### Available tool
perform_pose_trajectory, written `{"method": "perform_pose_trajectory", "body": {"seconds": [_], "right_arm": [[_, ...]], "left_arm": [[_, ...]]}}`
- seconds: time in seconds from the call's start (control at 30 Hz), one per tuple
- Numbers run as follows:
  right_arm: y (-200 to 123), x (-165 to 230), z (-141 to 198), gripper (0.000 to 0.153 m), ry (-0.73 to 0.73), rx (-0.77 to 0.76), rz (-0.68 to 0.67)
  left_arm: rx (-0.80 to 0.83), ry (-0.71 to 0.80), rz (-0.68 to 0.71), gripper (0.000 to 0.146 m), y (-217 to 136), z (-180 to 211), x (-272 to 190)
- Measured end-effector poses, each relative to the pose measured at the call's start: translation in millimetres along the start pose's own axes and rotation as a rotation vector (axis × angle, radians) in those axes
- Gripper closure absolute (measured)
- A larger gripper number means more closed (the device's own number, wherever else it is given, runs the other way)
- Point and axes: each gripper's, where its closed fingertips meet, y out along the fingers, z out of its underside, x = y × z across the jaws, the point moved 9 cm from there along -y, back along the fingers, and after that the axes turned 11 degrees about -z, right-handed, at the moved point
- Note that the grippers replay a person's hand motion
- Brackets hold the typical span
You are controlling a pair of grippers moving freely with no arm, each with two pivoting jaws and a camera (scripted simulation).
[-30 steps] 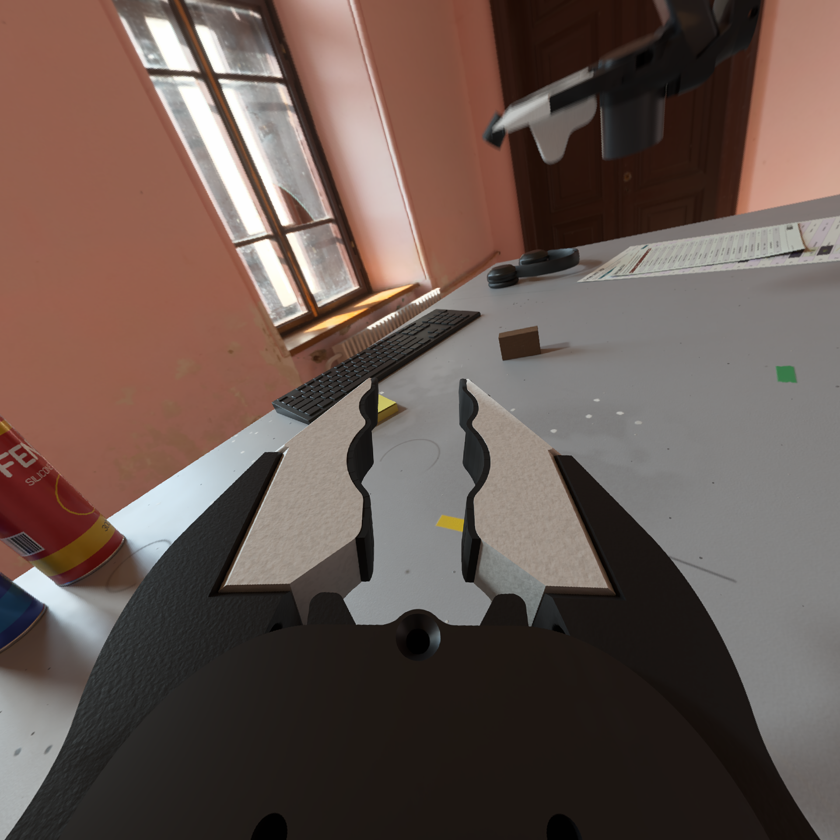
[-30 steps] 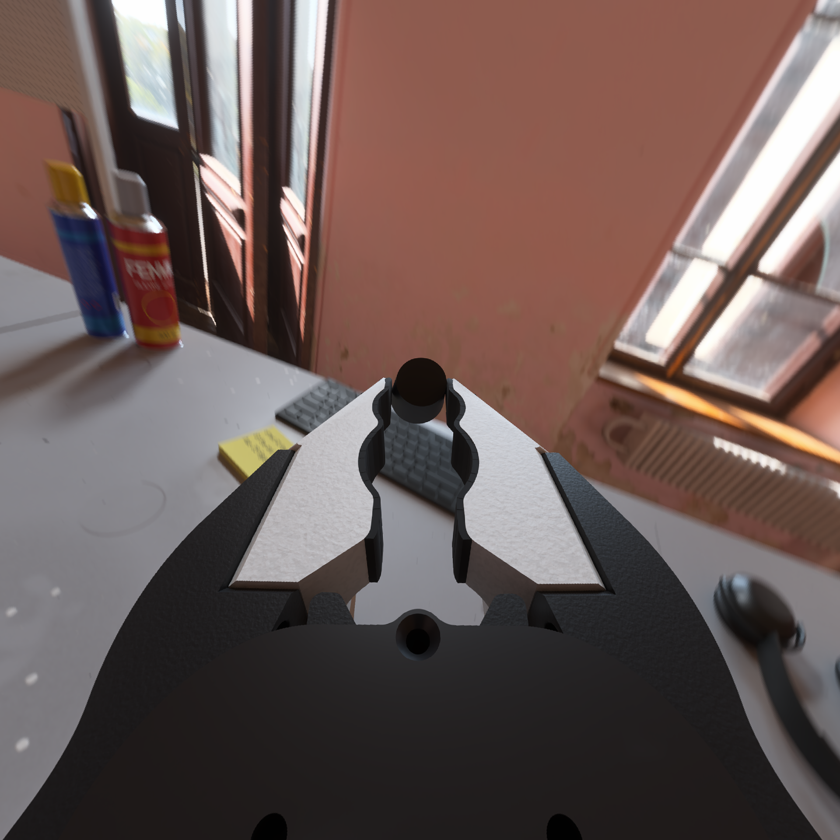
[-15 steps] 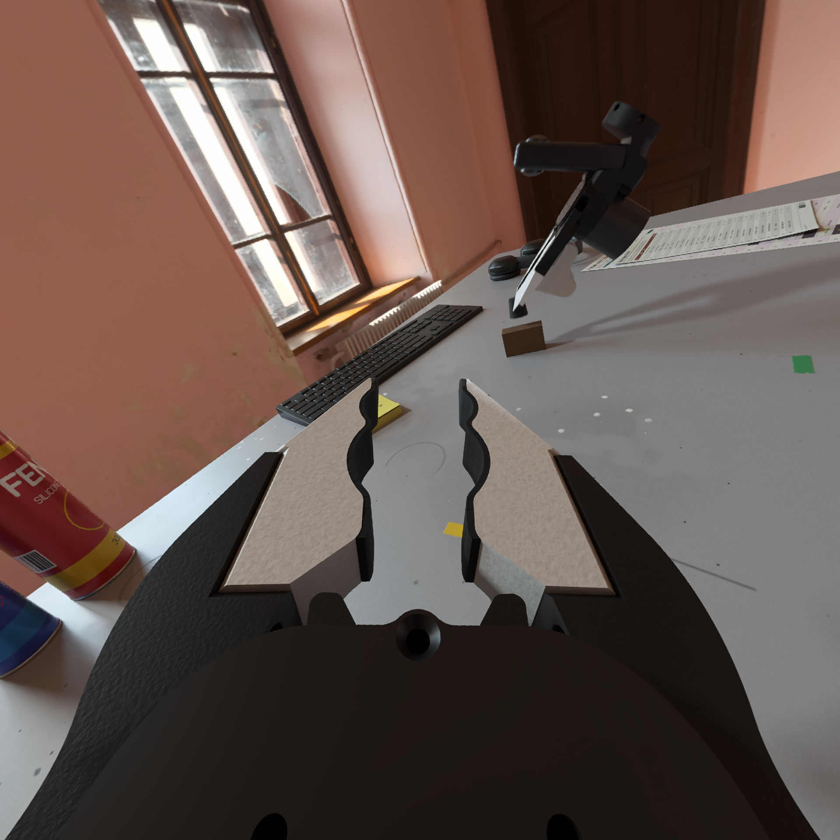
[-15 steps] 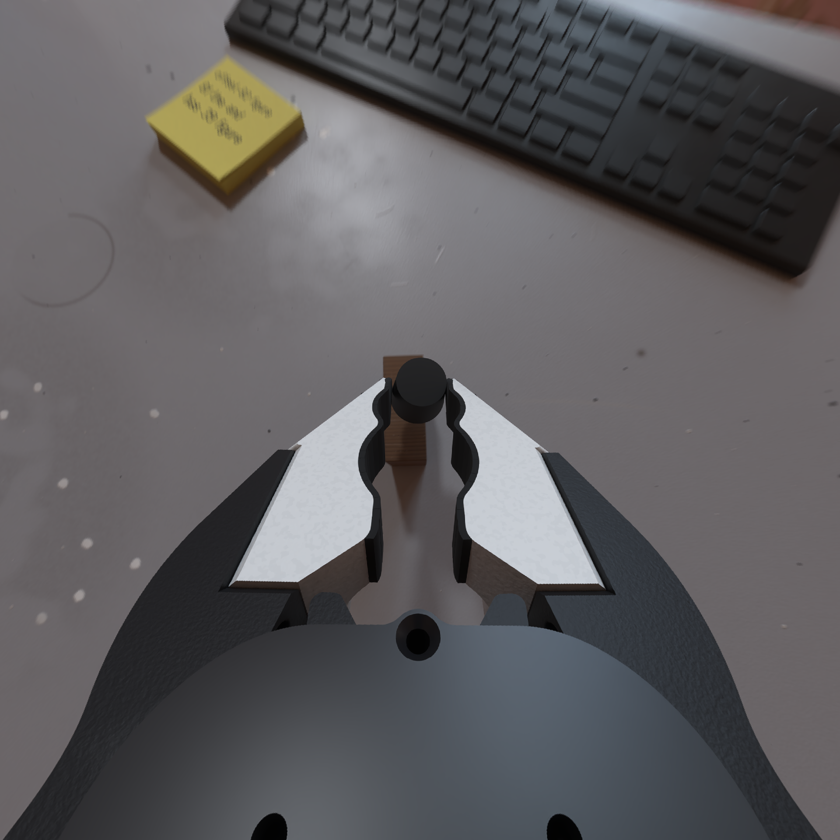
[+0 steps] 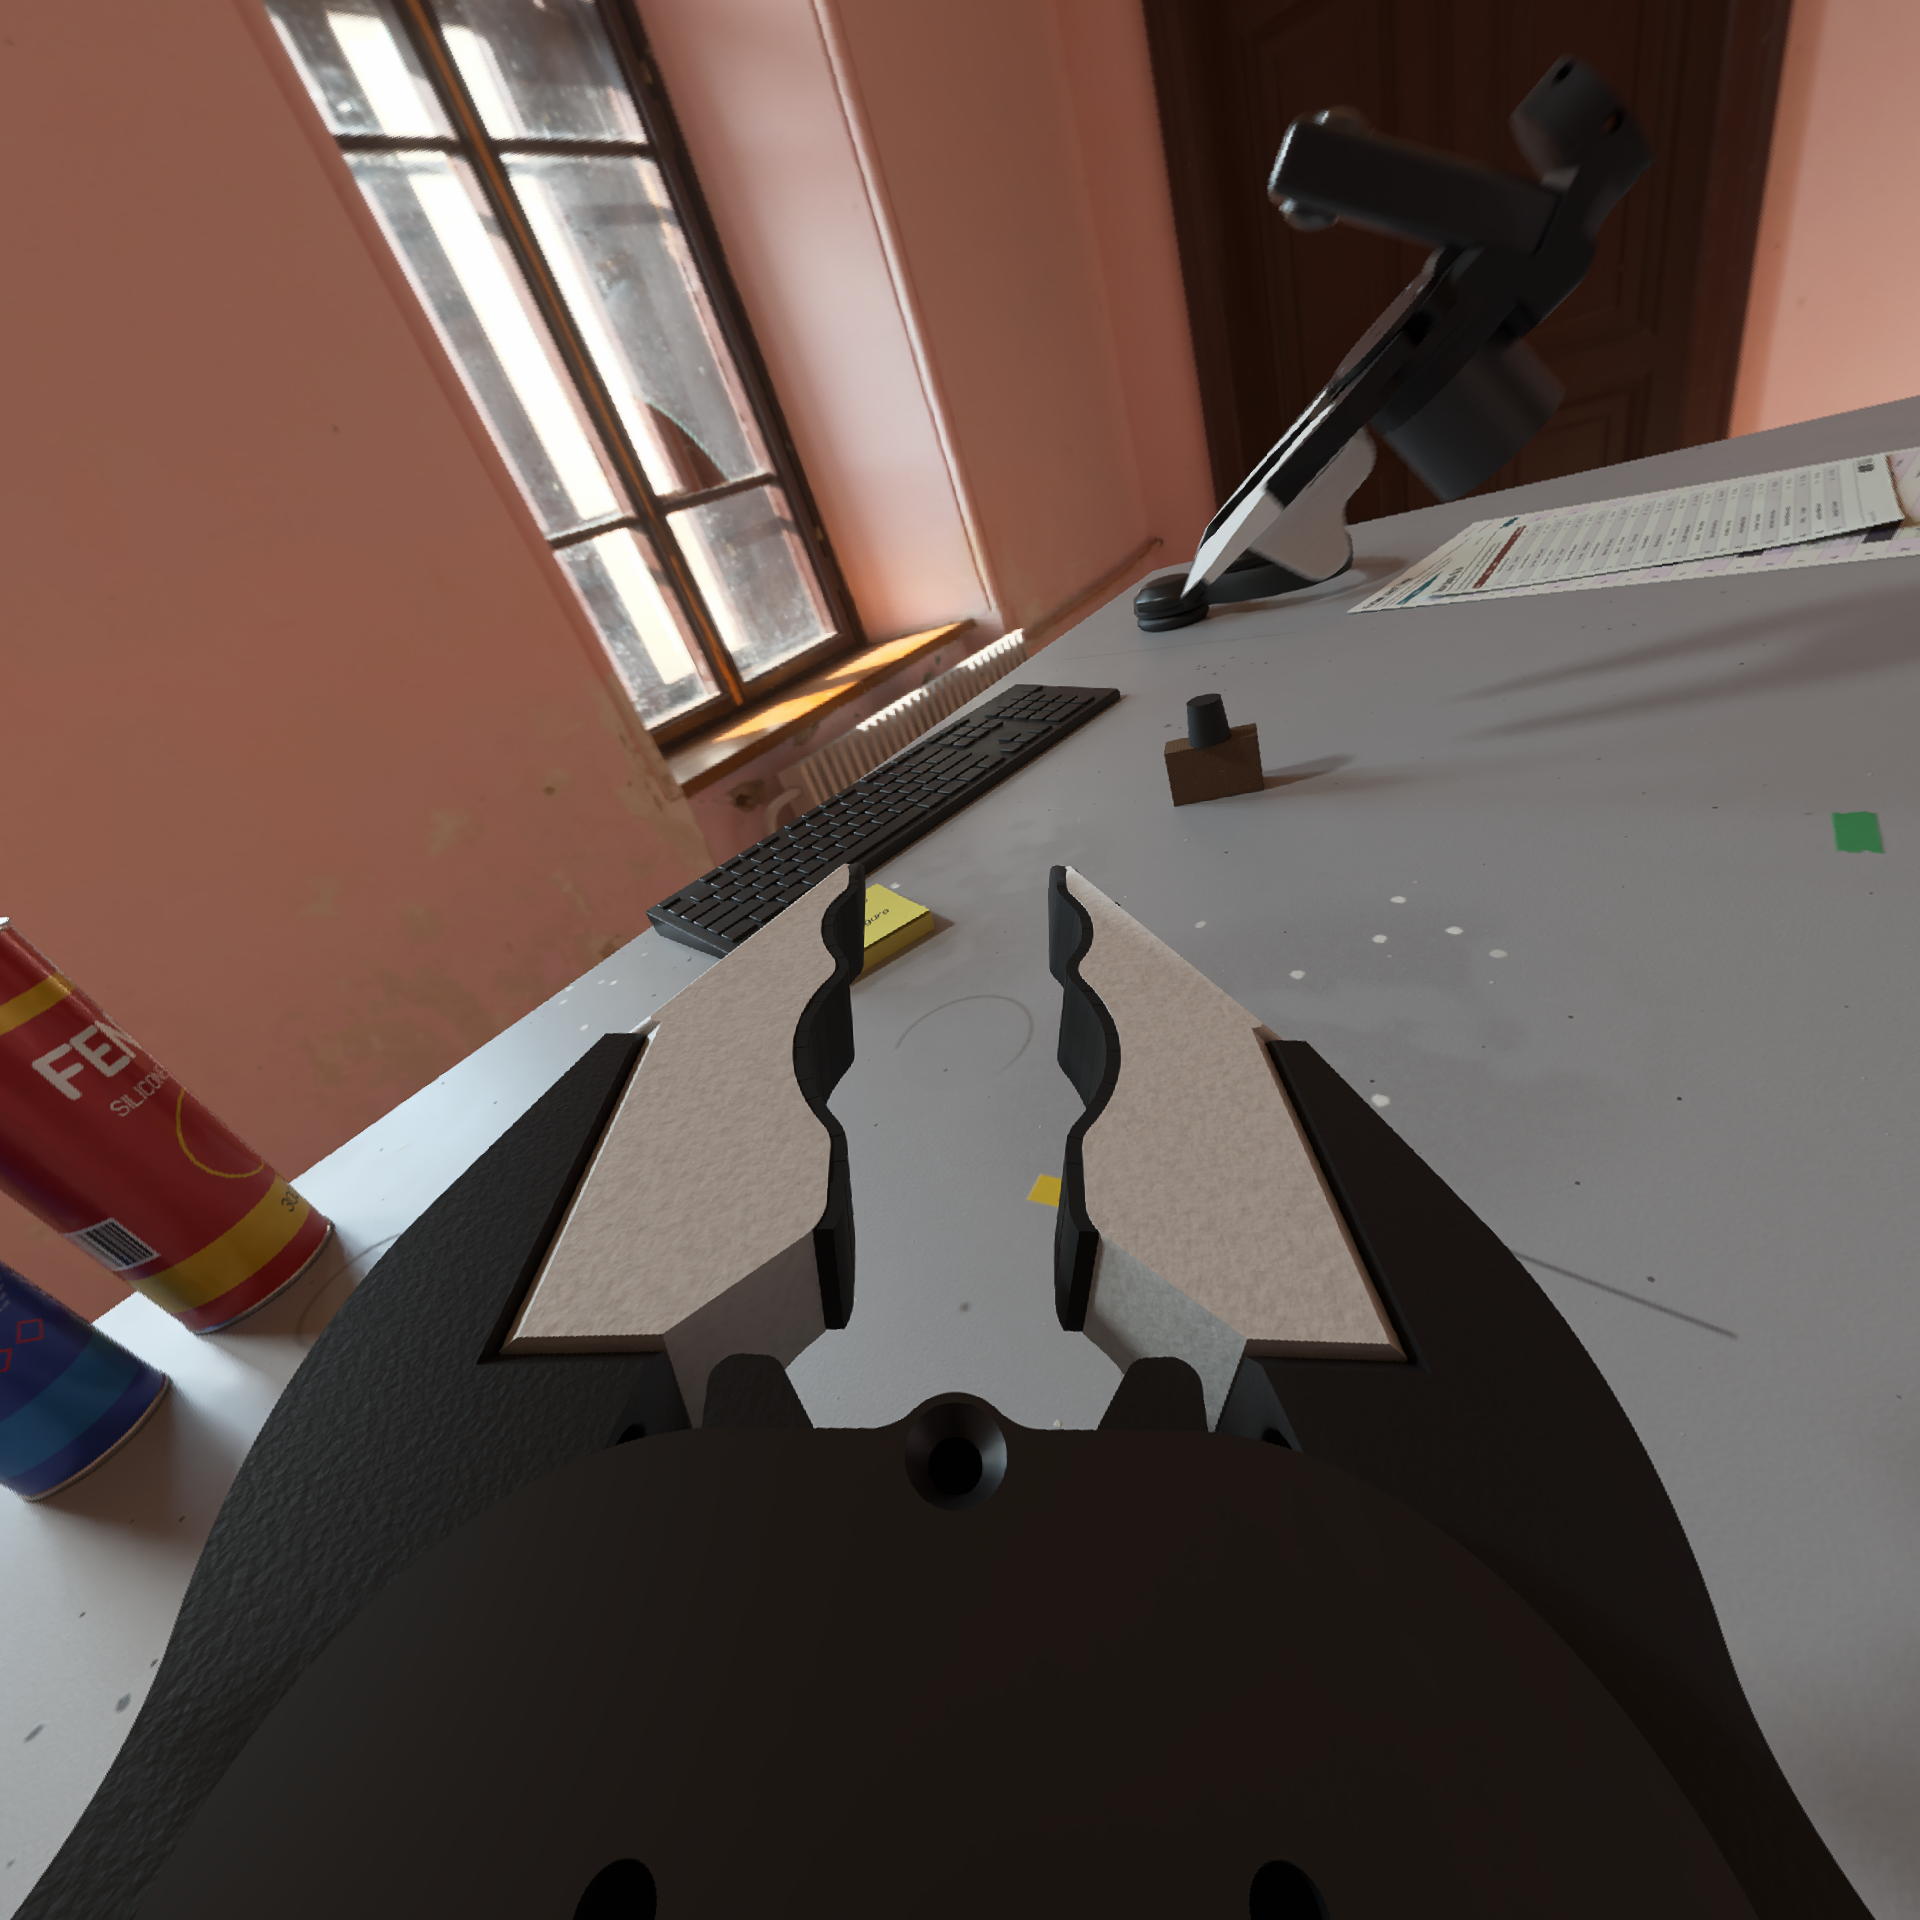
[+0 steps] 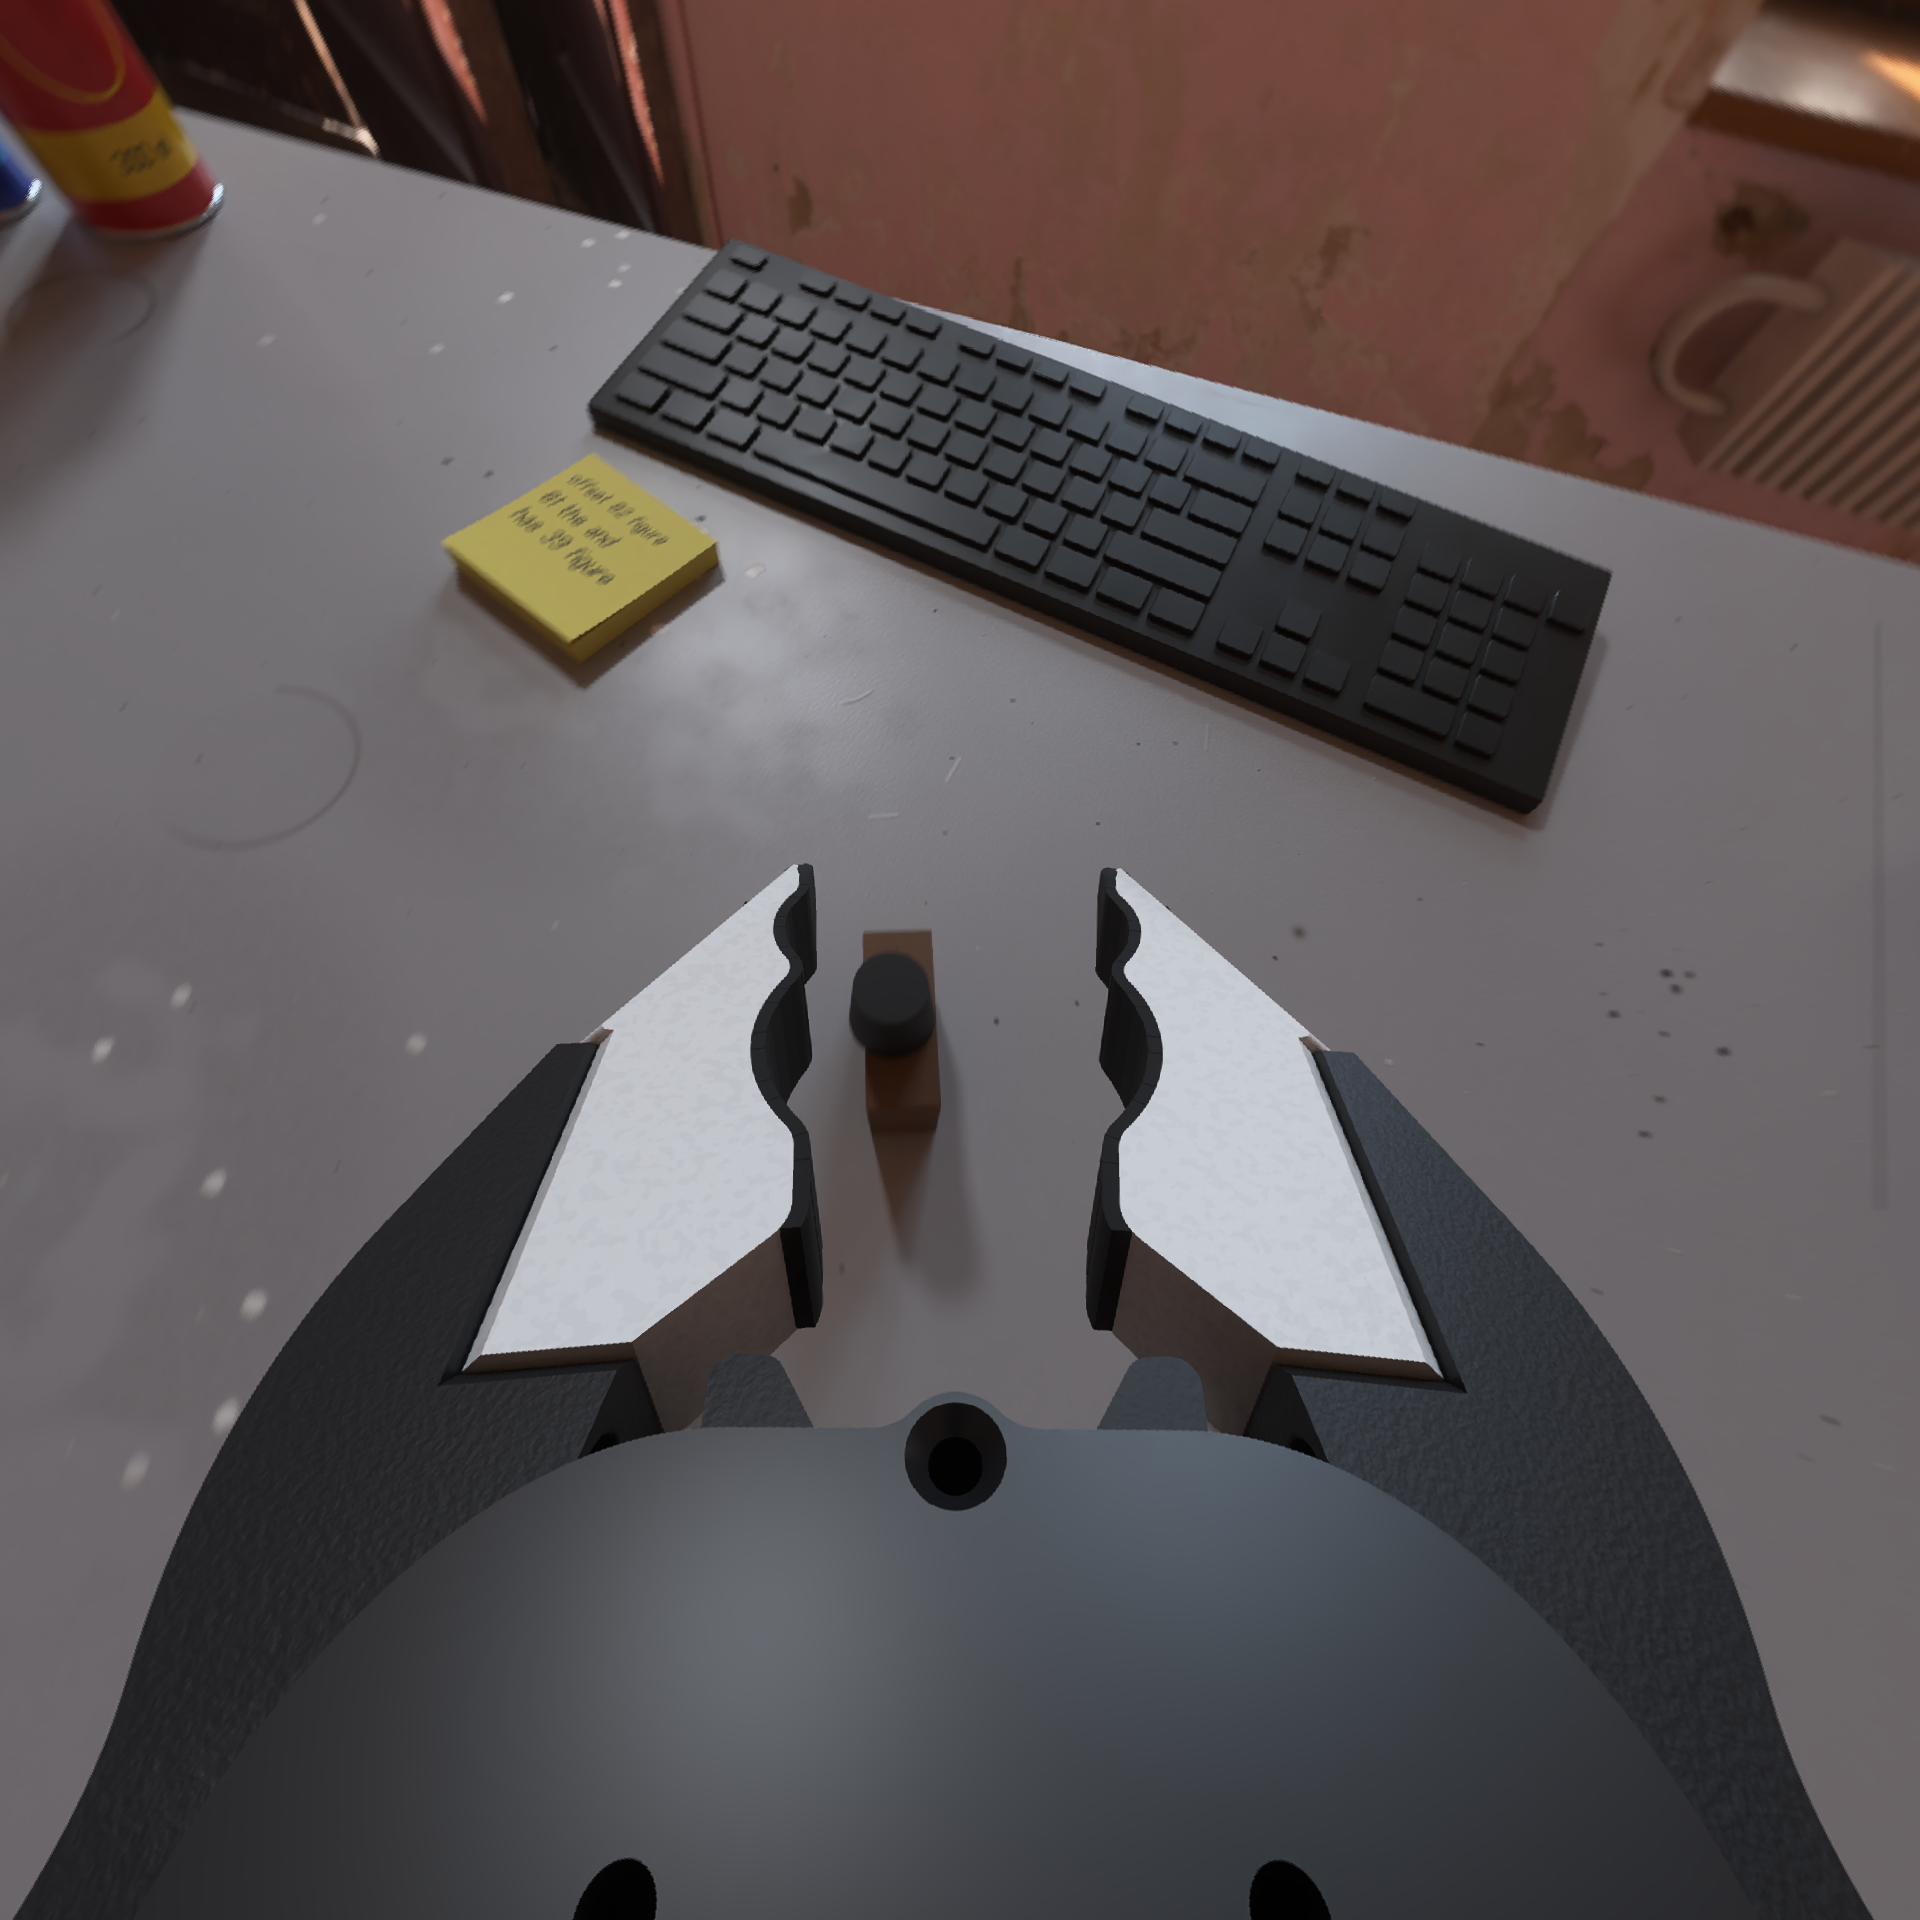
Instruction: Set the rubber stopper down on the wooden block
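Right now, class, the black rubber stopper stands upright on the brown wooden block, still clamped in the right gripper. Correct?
Not quite. The black rubber stopper stands upright on the brown wooden block, but the right gripper is open, as the right wrist view shows.

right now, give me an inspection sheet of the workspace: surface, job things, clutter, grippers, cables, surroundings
Surface: grey table, speckled, with faint ring marks.
Job's things: rubber stopper stands upright on the wooden block.
Clutter: black keyboard, yellow sticky pad, red spray can, blue can, printed sheet, green tape, dark headset-like thing.
Grippers: right gripper open above the stopper; left gripper open, empty.
Cables: nothing seen.
Surroundings: pink walls, window, dark door, radiator.
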Motion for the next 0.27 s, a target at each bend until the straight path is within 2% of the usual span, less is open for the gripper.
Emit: {"method": "perform_pose_trajectory", "body": {"seconds": [0.1,0.2,0.27], "right_arm": [[-27,17,2,0.099,-0.115,0.103,-0.090],[-39,41,23,0.102,-0.162,0.348,-0.236],[-34,54,39,0.102,-0.178,0.531,-0.257]], "left_arm": [[-0.004,-0.016,-0.005,0.111,-2,1,2],[-0.012,-0.038,-0.012,0.111,-5,-1,4],[-0.021,-0.054,-0.016,0.111,-7,-3,5]]}}
